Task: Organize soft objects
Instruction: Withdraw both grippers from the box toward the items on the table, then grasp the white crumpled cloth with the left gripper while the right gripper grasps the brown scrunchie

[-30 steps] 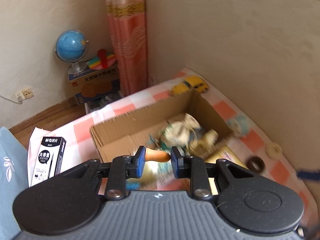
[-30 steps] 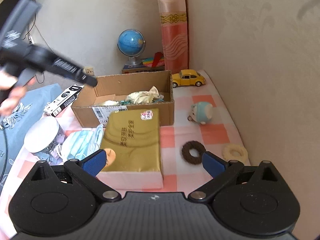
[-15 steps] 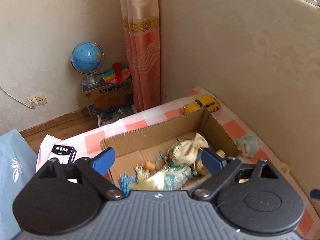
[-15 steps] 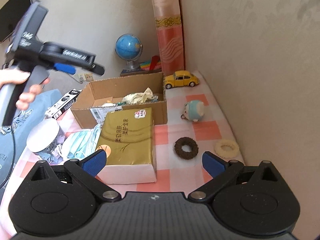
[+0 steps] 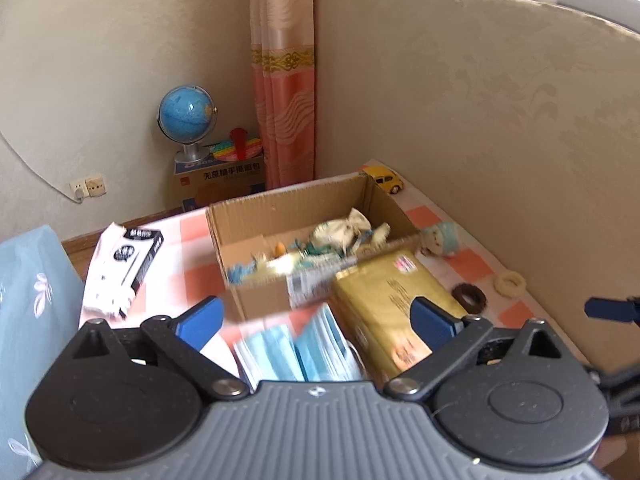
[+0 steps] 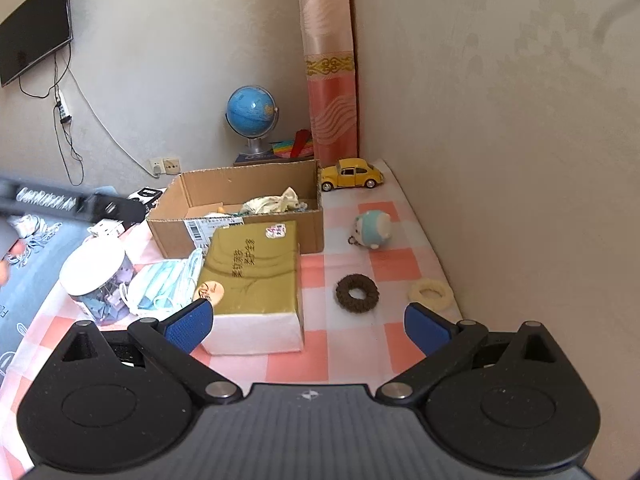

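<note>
— On the pink checked cloth (image 6: 344,352) stood a cardboard box (image 6: 244,232). Soft things lay inside it: a cream cloth pouch (image 5: 340,232), some blue fluff (image 5: 240,270) and a small orange bit (image 5: 281,247).

— What were the two grabbers doing?

— Both were wide apart and held nothing. The left gripper (image 5: 316,322) hung above a pile of blue face masks (image 5: 296,354), near the front of the box. The right gripper (image 6: 308,328) hung low over the cloth, just behind a gold tissue pack (image 6: 252,276).

— Were any soft things outside the box?

— Yes. A little blue plush toy (image 6: 372,232) lay to the right of the box. A brown fuzzy ring (image 6: 357,293) and a cream fuzzy ring (image 6: 430,294) lay nearer, side by side but not touching.

— Anything else?

— A yellow toy car (image 6: 352,174) sat behind the box by the wall. A globe (image 6: 251,114) stood farther back. A clear jar with a white lid (image 6: 94,276) stood left of the masks.
</note>
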Action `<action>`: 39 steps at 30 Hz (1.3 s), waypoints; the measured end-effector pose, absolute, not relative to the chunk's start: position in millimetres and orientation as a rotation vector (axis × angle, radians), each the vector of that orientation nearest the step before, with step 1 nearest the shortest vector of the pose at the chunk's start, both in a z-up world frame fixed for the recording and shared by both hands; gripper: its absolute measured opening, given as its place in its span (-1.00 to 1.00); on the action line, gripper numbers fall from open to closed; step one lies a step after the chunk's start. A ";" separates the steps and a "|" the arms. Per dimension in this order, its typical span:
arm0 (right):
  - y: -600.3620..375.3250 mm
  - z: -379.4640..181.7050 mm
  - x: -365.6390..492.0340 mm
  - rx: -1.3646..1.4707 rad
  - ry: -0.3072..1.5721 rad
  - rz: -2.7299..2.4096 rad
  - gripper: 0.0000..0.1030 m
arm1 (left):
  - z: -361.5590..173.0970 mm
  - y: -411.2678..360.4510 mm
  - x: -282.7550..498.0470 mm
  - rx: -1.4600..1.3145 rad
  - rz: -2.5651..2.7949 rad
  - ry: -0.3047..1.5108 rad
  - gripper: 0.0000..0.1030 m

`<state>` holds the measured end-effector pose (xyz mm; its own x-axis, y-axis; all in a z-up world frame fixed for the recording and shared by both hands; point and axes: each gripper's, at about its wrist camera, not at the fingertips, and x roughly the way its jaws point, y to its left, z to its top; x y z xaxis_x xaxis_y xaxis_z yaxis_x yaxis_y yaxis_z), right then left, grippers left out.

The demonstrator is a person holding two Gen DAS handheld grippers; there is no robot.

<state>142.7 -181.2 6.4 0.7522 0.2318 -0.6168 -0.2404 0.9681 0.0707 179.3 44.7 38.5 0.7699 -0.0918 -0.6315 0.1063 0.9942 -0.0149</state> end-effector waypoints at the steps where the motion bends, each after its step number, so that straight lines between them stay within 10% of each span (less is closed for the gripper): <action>1: -182.6 6.0 140.9 -0.014 0.672 0.255 1.00 | 36.1 43.8 172.5 0.018 -0.103 0.682 0.95; 18: -206.2 -24.1 144.4 -0.044 0.739 0.151 1.00 | -34.4 16.2 135.4 0.078 -0.105 0.725 0.96; 39: -217.8 -84.3 174.5 -0.057 0.900 0.124 1.00 | -69.9 15.2 167.9 0.036 -0.057 0.782 -0.16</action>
